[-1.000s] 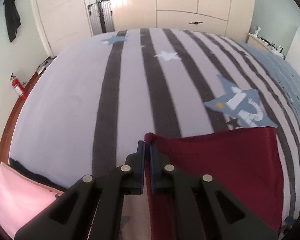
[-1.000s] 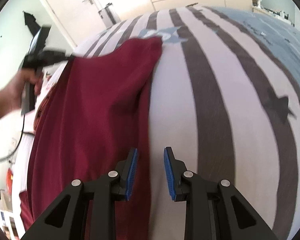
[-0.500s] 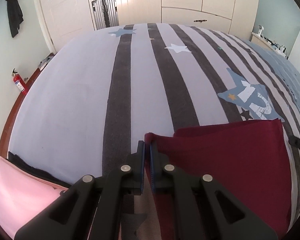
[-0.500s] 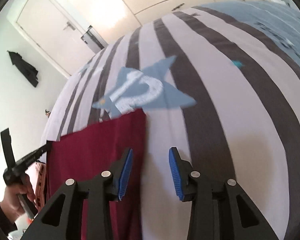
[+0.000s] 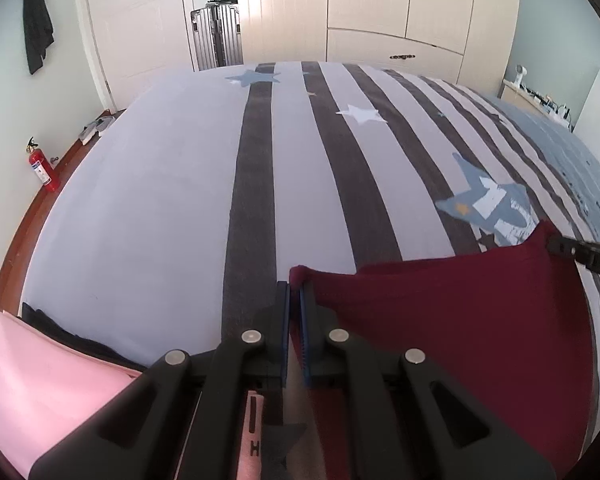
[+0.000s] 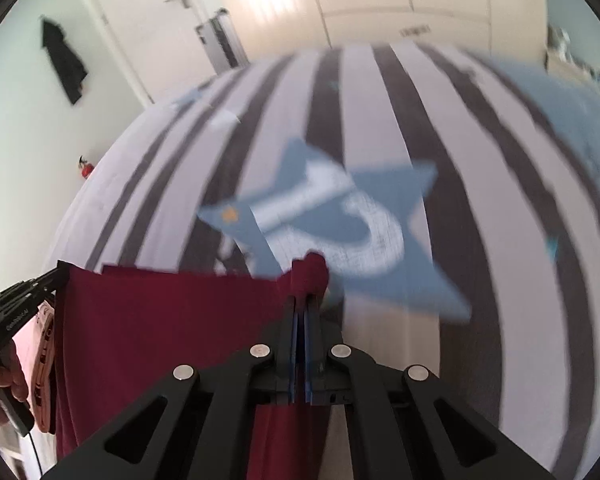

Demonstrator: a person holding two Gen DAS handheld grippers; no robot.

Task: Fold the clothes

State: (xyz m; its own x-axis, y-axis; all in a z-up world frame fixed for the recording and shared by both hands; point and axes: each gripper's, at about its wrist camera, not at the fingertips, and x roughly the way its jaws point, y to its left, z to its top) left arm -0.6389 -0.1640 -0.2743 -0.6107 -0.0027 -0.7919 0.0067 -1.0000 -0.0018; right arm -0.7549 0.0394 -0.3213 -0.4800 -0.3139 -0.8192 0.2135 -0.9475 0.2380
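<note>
A dark red garment (image 5: 460,320) hangs stretched between my two grippers above the striped bed. My left gripper (image 5: 294,296) is shut on its left top corner. My right gripper (image 6: 303,300) is shut on its other top corner, which bunches above the fingertips. The garment (image 6: 160,340) spreads left of the right gripper. The right gripper's tip also shows at the right edge of the left wrist view (image 5: 560,246), and the left gripper at the left edge of the right wrist view (image 6: 56,276).
The bed (image 5: 160,200) has grey and white stripes with blue stars. A pink folded garment (image 5: 40,380) and a dark one (image 5: 68,334) lie at its near left edge. A fire extinguisher (image 5: 42,166), a suitcase (image 5: 216,32) and wardrobes (image 5: 400,8) stand around.
My right gripper has closed on the garment's right corner and lifted it. The garment now hangs taut between both grippers. The left gripper has kept its hold.
</note>
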